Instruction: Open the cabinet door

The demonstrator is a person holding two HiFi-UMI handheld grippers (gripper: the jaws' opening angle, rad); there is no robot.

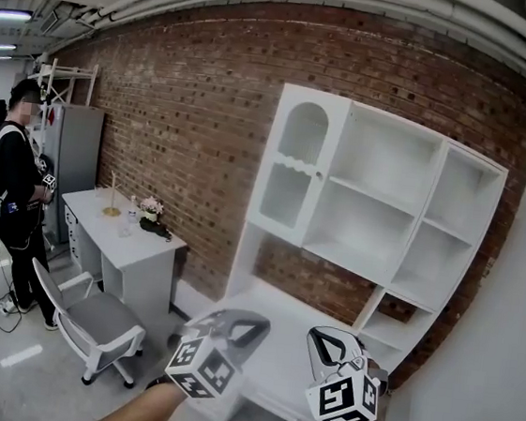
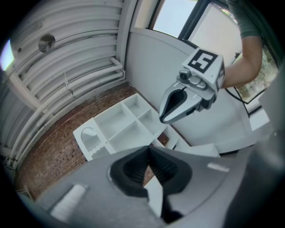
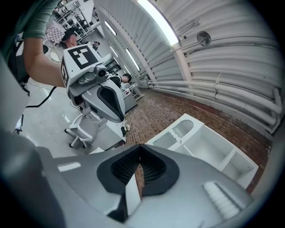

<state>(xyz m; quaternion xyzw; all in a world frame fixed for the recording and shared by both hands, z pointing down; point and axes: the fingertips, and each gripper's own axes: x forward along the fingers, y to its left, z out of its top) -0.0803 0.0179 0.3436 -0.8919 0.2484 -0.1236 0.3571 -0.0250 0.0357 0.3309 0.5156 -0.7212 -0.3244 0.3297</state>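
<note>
The left gripper [image 1: 248, 326] and the right gripper [image 1: 328, 344] are being held side by side, roughly level, low in front of the white cabinet [image 1: 375, 218] and well apart from it. The jaws of each are being pressed together, with nothing between them. The cabinet door [image 1: 292, 166], arch-panelled, is being shown closed at the cabinet's upper left, before the brick wall [image 1: 181, 101].
</note>
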